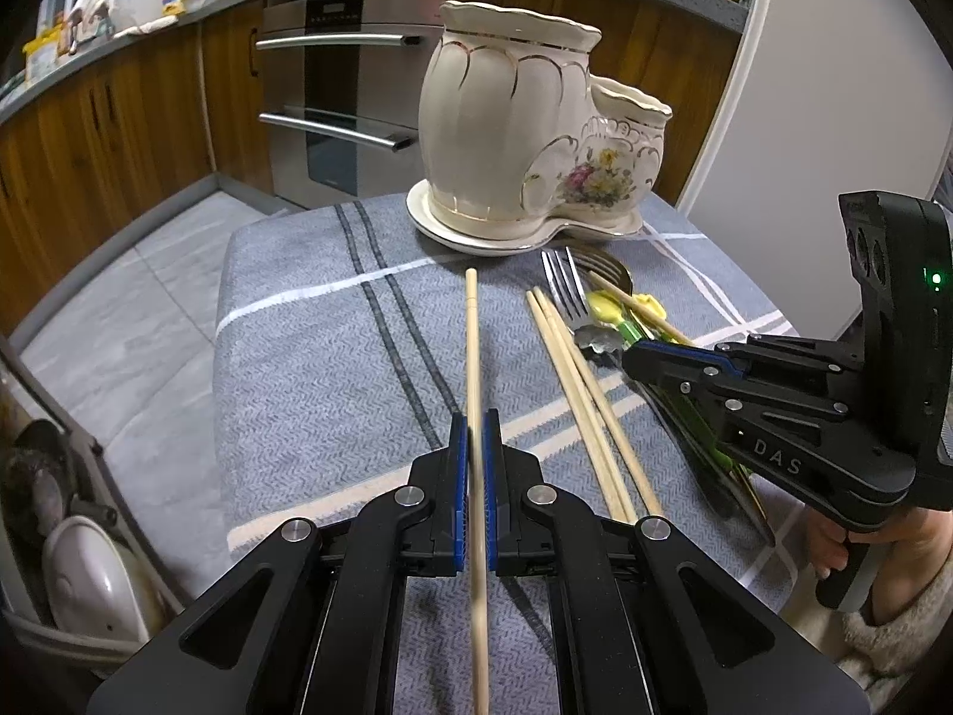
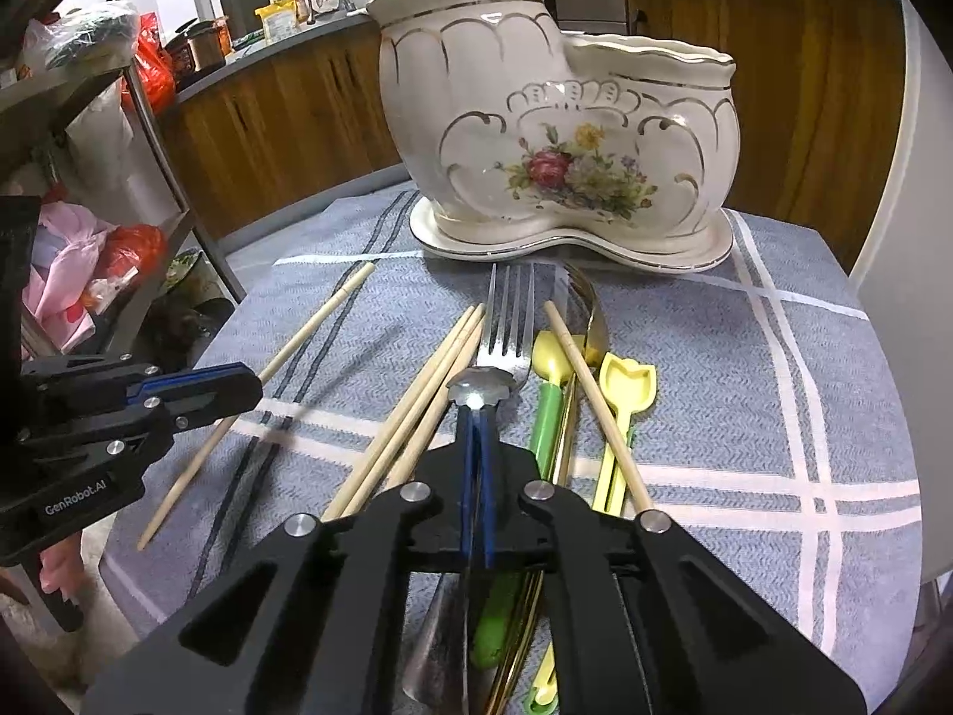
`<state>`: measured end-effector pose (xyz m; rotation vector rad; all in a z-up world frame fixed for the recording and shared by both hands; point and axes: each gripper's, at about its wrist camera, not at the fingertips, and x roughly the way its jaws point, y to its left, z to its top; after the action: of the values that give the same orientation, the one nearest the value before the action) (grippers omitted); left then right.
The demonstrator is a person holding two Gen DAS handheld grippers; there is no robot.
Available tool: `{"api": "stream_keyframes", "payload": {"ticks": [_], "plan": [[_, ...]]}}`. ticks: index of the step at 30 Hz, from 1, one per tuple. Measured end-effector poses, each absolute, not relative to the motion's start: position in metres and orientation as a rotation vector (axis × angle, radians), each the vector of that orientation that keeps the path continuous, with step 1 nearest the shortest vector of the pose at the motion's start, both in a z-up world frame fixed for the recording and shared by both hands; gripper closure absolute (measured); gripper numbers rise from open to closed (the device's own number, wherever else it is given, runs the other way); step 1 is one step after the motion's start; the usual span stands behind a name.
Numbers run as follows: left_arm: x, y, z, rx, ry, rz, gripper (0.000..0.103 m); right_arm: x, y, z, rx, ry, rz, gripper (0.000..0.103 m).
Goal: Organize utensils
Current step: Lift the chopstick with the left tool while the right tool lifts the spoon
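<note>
watching from beside the counter (image 1: 286, 357), i'd worry most about the left gripper (image 1: 475, 447): its fingers are clamped narrow on a single chopstick (image 1: 472, 345) well back from the tip, so the long free end could swing or slip through the pads on the way to the ceramic holder (image 1: 512, 137) at the far edge of the striped cloth (image 2: 744, 387), and a wobbling tip might catch the holder's scalloped rim instead of dropping in. the right gripper (image 2: 476, 417) has its fingers pinched almost together on a thin metal piece with a flower-shaped end (image 2: 481, 388), which lies in the crowded pile against the fork (image 2: 507, 322); lifting it may drag the loose chopsticks (image 2: 417, 411) or the yellow-green spoons (image 2: 625, 393) along, even off the near edge. the left wrist view shows the chopstick running straight between the blue pads, plus the hand (image 1: 863, 542) under the right gripper. the right wrist view alone shows the holder's lower, flowered compartment opening and how tangled the pile really is.
</note>
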<state>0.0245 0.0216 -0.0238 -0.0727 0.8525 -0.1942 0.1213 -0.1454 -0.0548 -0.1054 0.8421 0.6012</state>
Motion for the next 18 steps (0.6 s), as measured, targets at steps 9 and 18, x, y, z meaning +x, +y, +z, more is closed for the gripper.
{"api": "stream_keyframes", "payload": {"ticks": [9, 18], "plan": [[0.024, 0.023, -0.025, -0.075, 0.853, -0.195, 0.097, 0.122, -0.137, -0.061, -0.128, 0.851, 0.593, 0.09], [0.024, 0.023, -0.025, -0.073, 0.854, -0.197, 0.097, 0.12, -0.128, -0.059, -0.163, 0.816, 0.58, 0.09]]}}
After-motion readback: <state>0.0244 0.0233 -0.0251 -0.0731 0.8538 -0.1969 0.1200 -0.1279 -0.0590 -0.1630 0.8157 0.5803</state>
